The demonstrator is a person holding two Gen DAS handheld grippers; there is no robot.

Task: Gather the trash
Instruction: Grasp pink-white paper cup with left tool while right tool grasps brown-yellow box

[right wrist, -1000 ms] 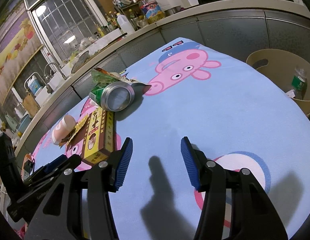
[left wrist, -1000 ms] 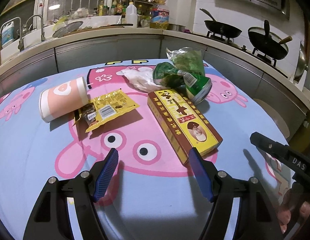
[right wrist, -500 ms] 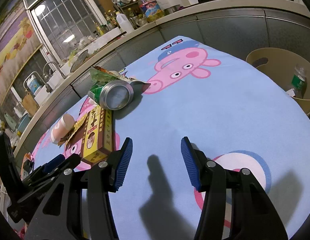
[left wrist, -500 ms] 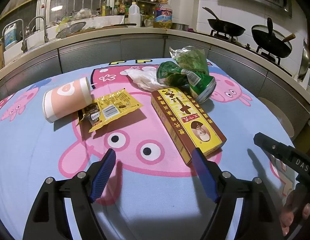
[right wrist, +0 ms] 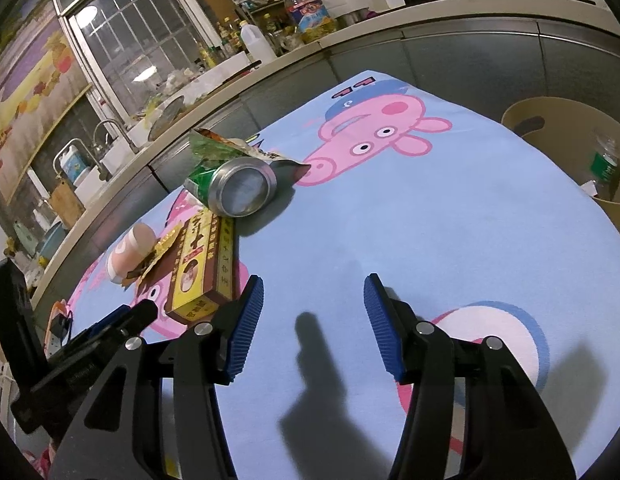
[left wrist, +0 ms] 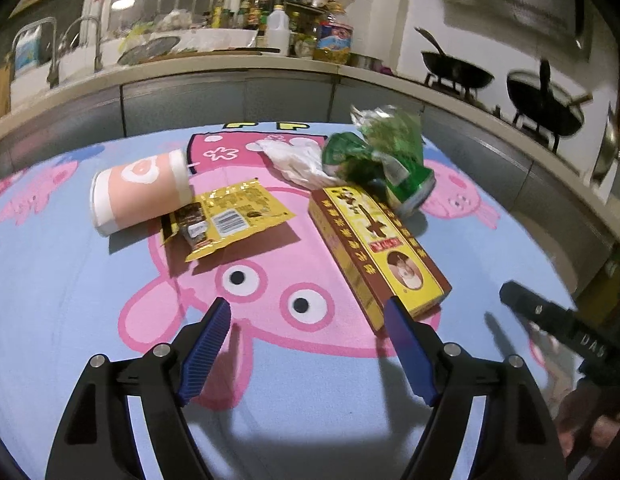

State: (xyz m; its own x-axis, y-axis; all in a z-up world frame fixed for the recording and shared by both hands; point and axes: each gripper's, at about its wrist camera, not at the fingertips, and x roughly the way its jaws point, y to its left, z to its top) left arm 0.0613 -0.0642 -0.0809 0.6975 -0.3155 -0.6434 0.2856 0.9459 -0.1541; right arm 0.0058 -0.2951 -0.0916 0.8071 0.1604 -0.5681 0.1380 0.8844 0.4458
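While both claws hang over the bench (left wrist: 62, 280), which is covered by a blue cloth printed with pink cartoon pigs, neither one holds anything. The left claw (left wrist: 308, 312) stands spread wide, its blue pads empty, with the near end of a brown-and-yellow carton (left wrist: 375, 240) just beside its right-hand pad. The right claw (right wrist: 313, 292) is also spread, with only bare cloth between its pads. Trash lies in a loose cluster on the cloth: the carton; a yellow snack wrapper (left wrist: 226, 216) to its left; a pink-and-white paper cup (left wrist: 140, 192) on its side, touching the wrapper; crumpled white tissue (left wrist: 298, 158); and a dented green can (right wrist: 234, 188) on its side, with a crumpled green bag (left wrist: 393, 136) behind it. Beyond the cloth's far right edge, a beige bin (right wrist: 565, 120) holds a plastic bottle (right wrist: 605, 164).
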